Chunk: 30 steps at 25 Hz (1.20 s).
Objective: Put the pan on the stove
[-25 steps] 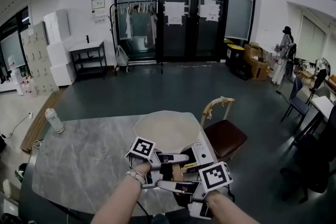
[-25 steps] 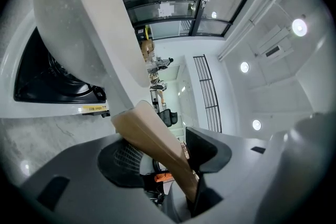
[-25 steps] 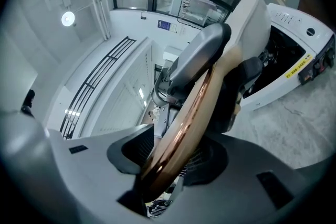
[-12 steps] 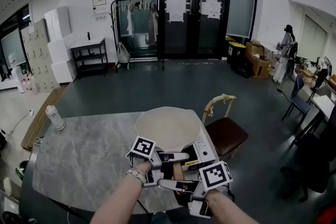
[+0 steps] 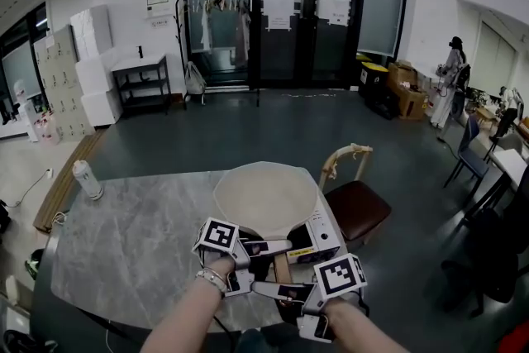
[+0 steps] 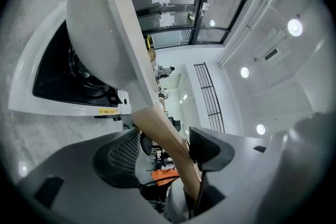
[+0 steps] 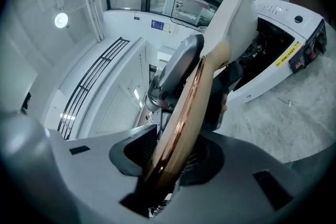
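Pan (image 5: 264,196): still resting on the stove (image 5: 318,237) ahead of both grippers; the placing is looking almost done.
Handle (image 6: 163,134): running back between both grippers.
Left gripper (image 6: 165,149): jaws opening wide and loosening off the handle.
Right gripper (image 7: 170,155): jaws closing narrow, pressing on the handle.

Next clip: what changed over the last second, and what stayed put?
The left gripper has its jaws opening, and a gap shows between one pad and the handle that runs between them. The right gripper has its jaws closing on the same handle. The pan has barely shifted and stays over the stove on the table.
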### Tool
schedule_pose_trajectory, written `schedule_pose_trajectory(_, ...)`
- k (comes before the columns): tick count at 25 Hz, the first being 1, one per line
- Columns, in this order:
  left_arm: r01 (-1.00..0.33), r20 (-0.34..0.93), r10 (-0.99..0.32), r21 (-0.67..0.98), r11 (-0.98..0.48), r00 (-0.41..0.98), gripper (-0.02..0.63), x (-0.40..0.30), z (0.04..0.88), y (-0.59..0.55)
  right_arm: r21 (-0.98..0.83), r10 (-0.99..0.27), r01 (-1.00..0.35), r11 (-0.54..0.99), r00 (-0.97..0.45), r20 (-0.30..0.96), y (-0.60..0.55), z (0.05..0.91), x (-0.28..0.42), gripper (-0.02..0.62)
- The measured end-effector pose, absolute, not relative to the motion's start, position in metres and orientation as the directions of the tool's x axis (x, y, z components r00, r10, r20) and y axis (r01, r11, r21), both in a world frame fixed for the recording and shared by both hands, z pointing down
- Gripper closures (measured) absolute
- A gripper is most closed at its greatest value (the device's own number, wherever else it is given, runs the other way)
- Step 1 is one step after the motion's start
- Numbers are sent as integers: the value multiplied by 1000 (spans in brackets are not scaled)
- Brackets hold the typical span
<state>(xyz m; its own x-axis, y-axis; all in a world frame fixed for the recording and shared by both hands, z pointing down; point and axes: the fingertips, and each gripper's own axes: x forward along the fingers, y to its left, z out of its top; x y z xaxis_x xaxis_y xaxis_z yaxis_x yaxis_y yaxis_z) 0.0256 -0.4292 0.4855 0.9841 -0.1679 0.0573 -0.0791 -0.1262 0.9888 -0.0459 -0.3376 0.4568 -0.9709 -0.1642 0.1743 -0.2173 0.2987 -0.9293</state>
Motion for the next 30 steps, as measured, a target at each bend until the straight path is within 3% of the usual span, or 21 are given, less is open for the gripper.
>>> schedule_pose_trajectory(9,-198,155,-208,959,-203,966,328,21,501,-424,-944,-173,-230,237,-966,191,-332,479,-37,443)
schedule_pose_trajectory(30,-206,165,-198,955,-213,966,351,40,523,-414,-941,-213,-281,187,-947,240,-322,509,-15,383)
